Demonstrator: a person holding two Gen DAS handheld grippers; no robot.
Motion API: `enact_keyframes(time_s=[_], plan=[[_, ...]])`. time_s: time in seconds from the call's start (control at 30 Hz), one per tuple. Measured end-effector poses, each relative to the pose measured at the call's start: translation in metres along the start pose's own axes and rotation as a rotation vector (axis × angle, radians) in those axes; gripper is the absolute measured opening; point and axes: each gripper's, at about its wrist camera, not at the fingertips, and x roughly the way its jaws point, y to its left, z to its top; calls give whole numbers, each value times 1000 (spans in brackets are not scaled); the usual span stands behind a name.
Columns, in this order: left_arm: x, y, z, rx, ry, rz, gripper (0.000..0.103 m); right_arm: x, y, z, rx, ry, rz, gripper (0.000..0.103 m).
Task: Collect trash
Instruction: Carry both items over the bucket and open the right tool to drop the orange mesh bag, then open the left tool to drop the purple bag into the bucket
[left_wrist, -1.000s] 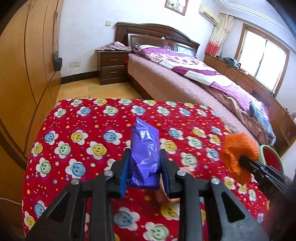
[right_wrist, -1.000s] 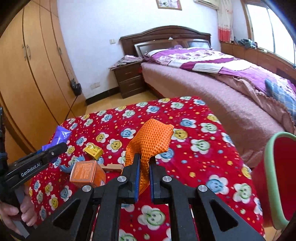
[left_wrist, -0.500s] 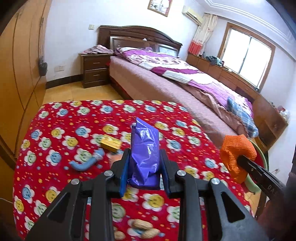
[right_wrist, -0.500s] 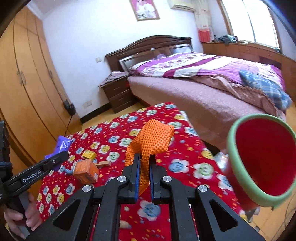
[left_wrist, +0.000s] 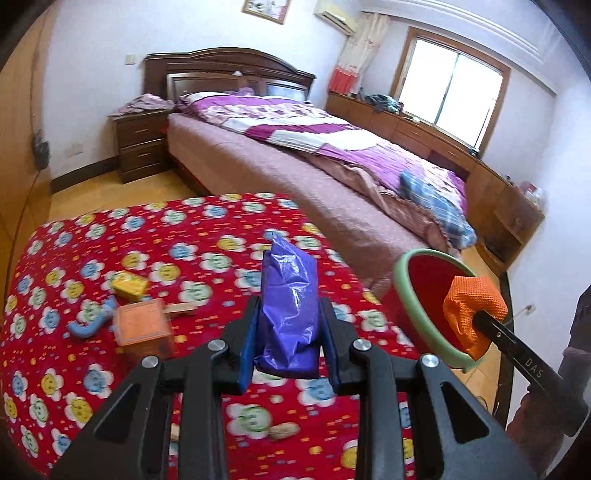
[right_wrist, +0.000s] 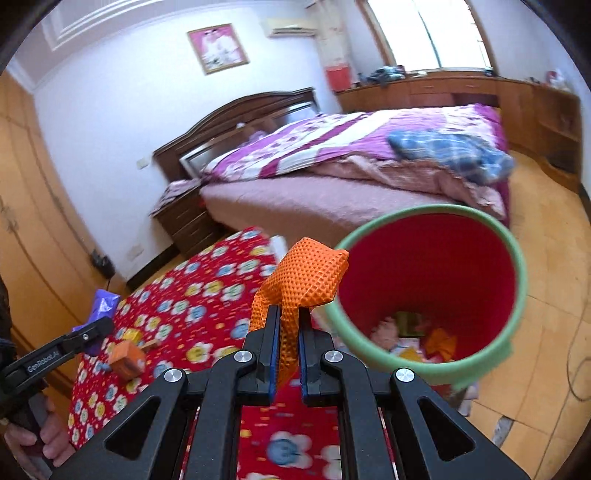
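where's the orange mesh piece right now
The orange mesh piece is pinched in the right gripper, held in the air beside the green rim of the red bin, just off the table's edge.

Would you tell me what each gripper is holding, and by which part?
The left gripper pinches the purple plastic bag by its lower half; the right gripper clamps the orange mesh scrap by its lower end.

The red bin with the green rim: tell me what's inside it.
The red bin already holds crumpled trash at the bottom: orange, pink and greenish pieces. Its near rim hides the rest of the bottom.
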Motion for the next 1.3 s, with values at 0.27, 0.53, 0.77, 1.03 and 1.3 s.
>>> enact_keyframes(time_s=[0.27, 0.53, 0.77, 1.03, 1.3], plan=[[26, -59, 8, 79, 24, -77, 31, -2, -51, 6, 83, -10, -63, 11], [69, -120, 9, 168, 79, -149, 31, 6, -89, 11, 131, -16, -89, 11], [106, -157, 6, 216, 137, -191, 31, 4, -113, 14, 170, -38, -83, 17], [136, -180, -2, 255, 184, -248, 37, 10, -126, 15, 186, -29, -69, 28], [147, -174, -6, 193, 219, -251, 40, 23, -126, 15, 170, 12, -64, 42]])
